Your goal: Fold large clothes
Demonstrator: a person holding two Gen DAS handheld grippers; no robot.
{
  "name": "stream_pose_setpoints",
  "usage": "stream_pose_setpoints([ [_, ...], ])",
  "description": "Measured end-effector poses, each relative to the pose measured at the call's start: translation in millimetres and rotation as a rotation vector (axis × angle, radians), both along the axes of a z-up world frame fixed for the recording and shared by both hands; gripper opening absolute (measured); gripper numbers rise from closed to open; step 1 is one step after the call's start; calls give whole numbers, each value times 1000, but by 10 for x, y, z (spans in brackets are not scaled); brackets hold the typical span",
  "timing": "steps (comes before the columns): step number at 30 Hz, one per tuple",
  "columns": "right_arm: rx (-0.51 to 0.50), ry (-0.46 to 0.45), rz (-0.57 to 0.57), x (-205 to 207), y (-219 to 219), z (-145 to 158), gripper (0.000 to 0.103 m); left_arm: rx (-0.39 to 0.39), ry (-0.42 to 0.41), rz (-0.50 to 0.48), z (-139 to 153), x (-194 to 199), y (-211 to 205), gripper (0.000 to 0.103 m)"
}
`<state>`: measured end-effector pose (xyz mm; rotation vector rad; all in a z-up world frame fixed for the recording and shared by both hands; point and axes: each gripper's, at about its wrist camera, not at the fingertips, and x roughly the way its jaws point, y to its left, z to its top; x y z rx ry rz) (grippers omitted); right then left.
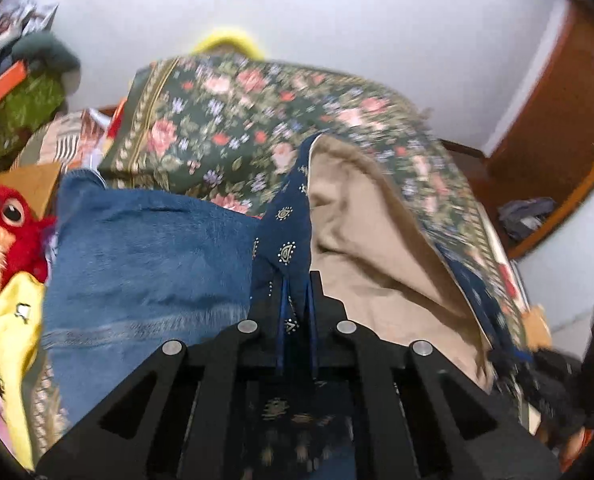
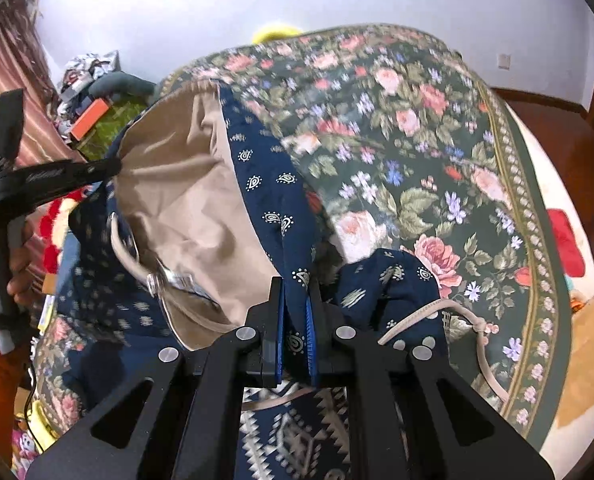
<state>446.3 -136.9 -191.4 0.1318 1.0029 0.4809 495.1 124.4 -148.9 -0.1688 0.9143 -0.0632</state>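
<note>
A navy garment with small white paisley print and a beige lining (image 2: 185, 200) hangs stretched between both grippers above a bed. My left gripper (image 1: 297, 280) is shut on its navy edge (image 1: 287, 216), the beige lining (image 1: 361, 232) spreading to the right. My right gripper (image 2: 296, 284) is shut on another part of the navy edge (image 2: 269, 184). In the right wrist view the left gripper (image 2: 109, 168) shows at far left, holding the far end of the cloth. A beige drawstring (image 2: 425, 312) trails from the garment at the right.
A green floral bedspread (image 2: 437, 152) covers the bed below. A blue towel (image 1: 145, 256), a red plush toy (image 1: 9, 216) and yellow cloth (image 1: 13, 320) lie at left. Cluttered shelf (image 2: 93, 112) and striped curtain (image 2: 13, 92) stand at the far left; wooden furniture (image 1: 569, 112) at right.
</note>
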Motion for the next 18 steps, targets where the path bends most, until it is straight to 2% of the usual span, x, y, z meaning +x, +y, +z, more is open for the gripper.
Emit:
stream_pose_setpoints([
  [5,7,-52,39,-257,35,301,8,-13,-68,-78,356,-693,-82,8],
  [8,16,-50,67,-486,35,410,8,-35,-69,-115,362,-1133,-127,8],
  [14,-47,-5,81,-905,-52,306,8,8,-20,-169,-18,-1759,-273,8],
  [18,-91,46,58,-1052,-171,138,8,44,57,-148,-417,-2025,-302,8],
])
